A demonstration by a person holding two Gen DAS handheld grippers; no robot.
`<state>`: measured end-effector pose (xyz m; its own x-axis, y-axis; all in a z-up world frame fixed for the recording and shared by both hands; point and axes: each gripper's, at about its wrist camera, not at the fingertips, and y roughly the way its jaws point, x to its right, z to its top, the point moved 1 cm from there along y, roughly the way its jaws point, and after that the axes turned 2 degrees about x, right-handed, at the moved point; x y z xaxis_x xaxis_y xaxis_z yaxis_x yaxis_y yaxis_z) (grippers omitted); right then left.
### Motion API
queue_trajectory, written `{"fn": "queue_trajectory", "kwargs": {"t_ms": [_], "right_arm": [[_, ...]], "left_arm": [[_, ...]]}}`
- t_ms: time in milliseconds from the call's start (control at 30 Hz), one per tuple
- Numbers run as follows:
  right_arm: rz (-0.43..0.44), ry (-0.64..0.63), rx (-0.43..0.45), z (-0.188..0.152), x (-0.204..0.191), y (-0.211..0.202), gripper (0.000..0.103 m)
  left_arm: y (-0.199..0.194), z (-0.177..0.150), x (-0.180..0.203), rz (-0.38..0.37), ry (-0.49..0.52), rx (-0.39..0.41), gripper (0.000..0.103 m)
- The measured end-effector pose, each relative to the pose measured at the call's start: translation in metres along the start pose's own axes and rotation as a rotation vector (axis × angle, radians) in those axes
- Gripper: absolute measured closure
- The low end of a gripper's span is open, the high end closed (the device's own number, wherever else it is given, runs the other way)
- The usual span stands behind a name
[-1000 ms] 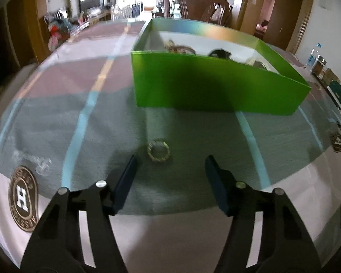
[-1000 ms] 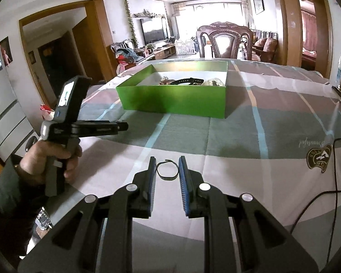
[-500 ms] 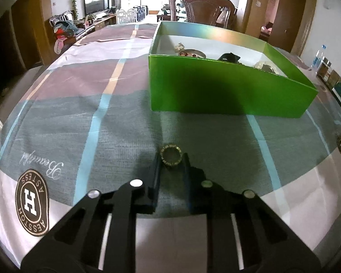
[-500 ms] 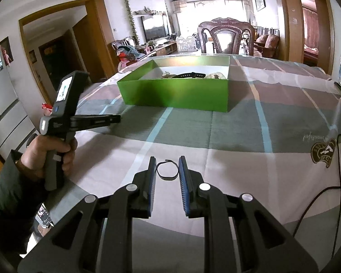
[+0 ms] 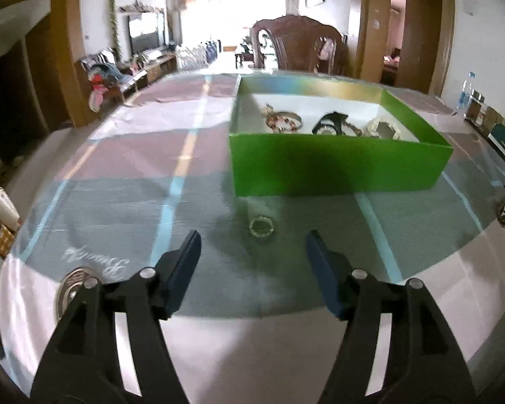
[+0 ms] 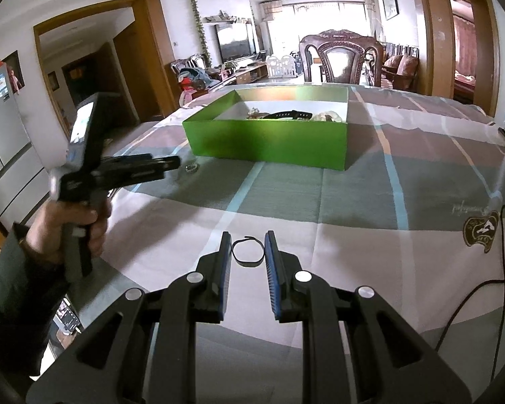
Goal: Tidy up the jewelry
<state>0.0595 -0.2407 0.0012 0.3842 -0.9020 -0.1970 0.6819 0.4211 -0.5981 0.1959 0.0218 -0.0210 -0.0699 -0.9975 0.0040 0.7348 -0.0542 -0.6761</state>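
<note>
A small gold ring (image 5: 261,227) lies on the tablecloth in front of the green box (image 5: 336,168). My left gripper (image 5: 253,244) is open, raised, with the ring just beyond its tips. The box holds bracelets and a black watch (image 5: 330,124). In the right wrist view my right gripper (image 6: 248,245) is shut on a thin black band (image 6: 248,252), held above the cloth. The left gripper (image 6: 165,165) shows there at left, near the ring (image 6: 192,167) and the box (image 6: 269,144).
A striped tablecloth (image 5: 118,202) covers the table. A wooden chair (image 6: 341,57) stands behind the box. A black cable (image 6: 471,296) runs along the right side. Bottles and small boxes (image 5: 481,114) sit at the far right edge.
My left gripper closed around the ring half a second ago, then opened and drew back up; the ring stays on the cloth. My right gripper holds still with the black band.
</note>
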Motion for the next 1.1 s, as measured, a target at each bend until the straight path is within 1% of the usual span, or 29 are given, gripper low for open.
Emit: {"fn": "queue_trajectory", "kwargs": {"t_ms": [67, 133, 233, 400, 467, 600, 733, 800, 900, 967, 1100], "right_arm": [[0.0, 0.007, -0.011, -0.003, 0.003, 0.002, 0.083], [-0.003, 0.014, -0.015, -0.004, 0.006, 0.003, 0.083], [-0.009, 0.018, -0.016, -0.004, 0.01, 0.003, 0.083], [-0.004, 0.023, -0.016, -0.003, 0.012, 0.004, 0.083], [0.0, 0.023, -0.018, -0.004, 0.011, 0.004, 0.083], [0.004, 0.027, -0.021, -0.005, 0.01, 0.004, 0.083], [0.005, 0.028, -0.022, -0.005, 0.01, 0.005, 0.083], [0.003, 0.028, -0.019, -0.006, 0.01, 0.004, 0.083], [-0.002, 0.033, -0.003, -0.005, 0.011, 0.001, 0.083], [-0.007, 0.032, 0.012, -0.004, 0.01, -0.003, 0.083], [-0.013, 0.032, 0.035, -0.002, 0.009, -0.008, 0.083]], "left_arm": [[0.012, 0.003, 0.001, 0.008, 0.008, -0.015, 0.051], [0.023, 0.003, 0.001, 0.007, 0.01, -0.049, 0.068], [0.031, 0.005, 0.002, -0.01, 0.002, -0.063, 0.071], [0.042, 0.006, 0.007, -0.01, 0.032, -0.092, 0.071], [0.048, 0.006, 0.007, -0.017, 0.031, -0.121, 0.071], [0.053, 0.01, 0.002, -0.021, 0.006, -0.119, 0.082], [0.053, 0.01, 0.0, -0.038, 0.0, -0.117, 0.083], [0.048, 0.009, -0.002, -0.041, -0.015, -0.1, 0.083], [0.027, 0.006, 0.001, -0.035, -0.007, -0.043, 0.083], [0.001, 0.004, 0.008, -0.028, 0.018, 0.021, 0.083], [-0.054, -0.007, 0.02, -0.025, 0.024, 0.121, 0.083]]}}
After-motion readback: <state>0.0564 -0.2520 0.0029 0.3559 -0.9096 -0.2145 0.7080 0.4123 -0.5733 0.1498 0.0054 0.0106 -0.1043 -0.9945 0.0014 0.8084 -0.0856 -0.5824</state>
